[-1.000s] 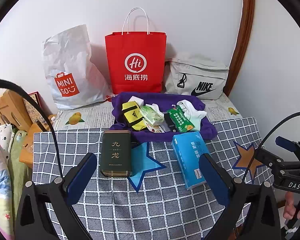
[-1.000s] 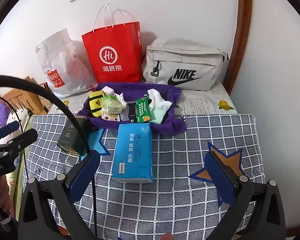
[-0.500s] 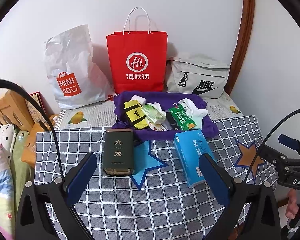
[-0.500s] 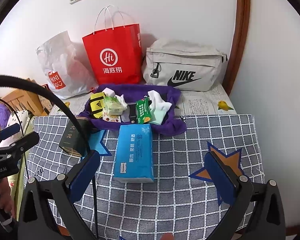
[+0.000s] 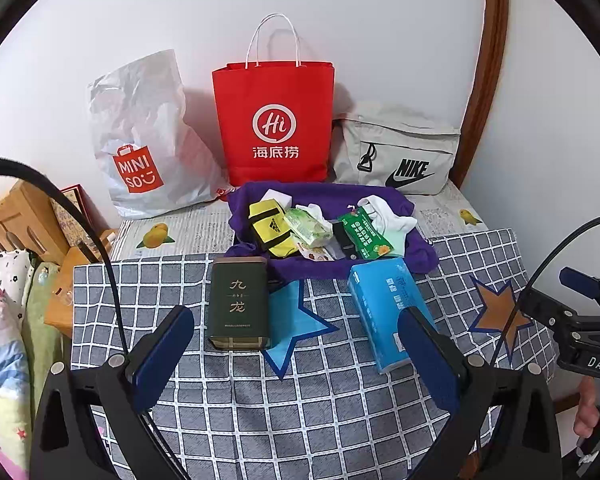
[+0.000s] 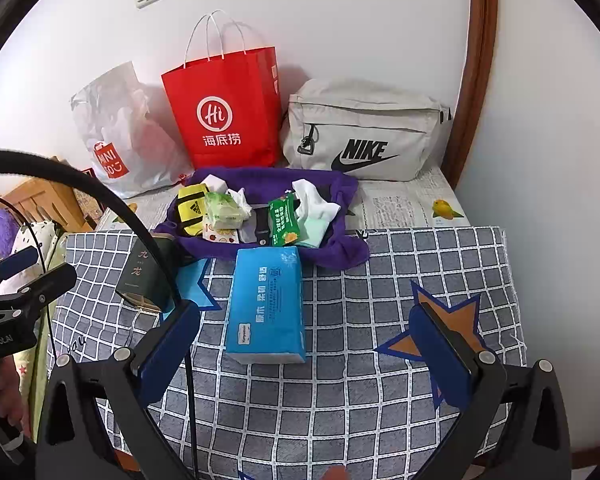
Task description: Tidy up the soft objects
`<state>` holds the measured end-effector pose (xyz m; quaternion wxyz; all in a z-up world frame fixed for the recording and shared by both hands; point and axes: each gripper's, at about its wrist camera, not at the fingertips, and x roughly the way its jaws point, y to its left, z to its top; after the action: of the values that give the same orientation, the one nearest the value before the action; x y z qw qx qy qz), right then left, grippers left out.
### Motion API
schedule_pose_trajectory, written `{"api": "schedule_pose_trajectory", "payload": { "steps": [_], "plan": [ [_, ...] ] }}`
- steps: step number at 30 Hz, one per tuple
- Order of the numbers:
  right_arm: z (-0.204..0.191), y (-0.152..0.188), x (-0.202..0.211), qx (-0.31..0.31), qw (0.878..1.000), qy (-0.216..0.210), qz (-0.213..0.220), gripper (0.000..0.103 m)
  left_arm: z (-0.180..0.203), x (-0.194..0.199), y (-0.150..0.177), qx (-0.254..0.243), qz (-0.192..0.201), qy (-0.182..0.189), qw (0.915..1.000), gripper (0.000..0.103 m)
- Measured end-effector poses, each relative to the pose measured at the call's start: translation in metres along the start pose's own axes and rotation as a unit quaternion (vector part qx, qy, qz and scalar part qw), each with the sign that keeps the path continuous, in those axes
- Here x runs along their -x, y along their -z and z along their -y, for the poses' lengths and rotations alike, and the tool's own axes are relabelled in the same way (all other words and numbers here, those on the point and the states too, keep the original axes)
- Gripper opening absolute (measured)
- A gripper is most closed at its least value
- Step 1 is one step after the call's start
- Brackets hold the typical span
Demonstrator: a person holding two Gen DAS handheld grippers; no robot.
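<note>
Nearest the front edge of the counter [image 6: 340, 420], both tongs hover spread wide and empty: the left tongs [image 5: 296, 354] and the right tongs [image 6: 316, 346], each held over the checked cloth.

Just ahead of them lie 2 packs. The blue tissue pack [image 6: 266, 304] lies dead ahead of the right tongs, its long axis running front to back, between the 2 fingers' line of approach. From the left tongs it sits off to the right, so the right hand looks the nearer (a judgement from the views). The dark green tin [image 5: 239, 304] lies ahead of the left tongs, also lengthwise.

Behind, mid-counter, the purple cloth [image 6: 340, 252] carries socks and small packets. Along the back edge stand the red paper bag [image 6: 224, 112], a white plastic bag [image 5: 140, 136] and a grey pouch [image 6: 364, 136].
</note>
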<state>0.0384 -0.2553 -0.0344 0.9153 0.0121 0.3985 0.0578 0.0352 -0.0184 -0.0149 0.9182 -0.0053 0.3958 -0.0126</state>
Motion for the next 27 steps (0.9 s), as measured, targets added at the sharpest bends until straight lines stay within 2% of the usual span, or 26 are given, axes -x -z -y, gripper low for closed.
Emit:
{"api": "schedule_pose_trajectory", "payload": {
  "steps": [27],
  "plan": [
    [-0.009, 0.000, -0.007, 0.010, 1.000, 0.003, -0.011, 0.103, -0.015, -0.011, 0.000, 0.001, -0.015, 0.001, 0.9999, 0.103]
  ]
}}
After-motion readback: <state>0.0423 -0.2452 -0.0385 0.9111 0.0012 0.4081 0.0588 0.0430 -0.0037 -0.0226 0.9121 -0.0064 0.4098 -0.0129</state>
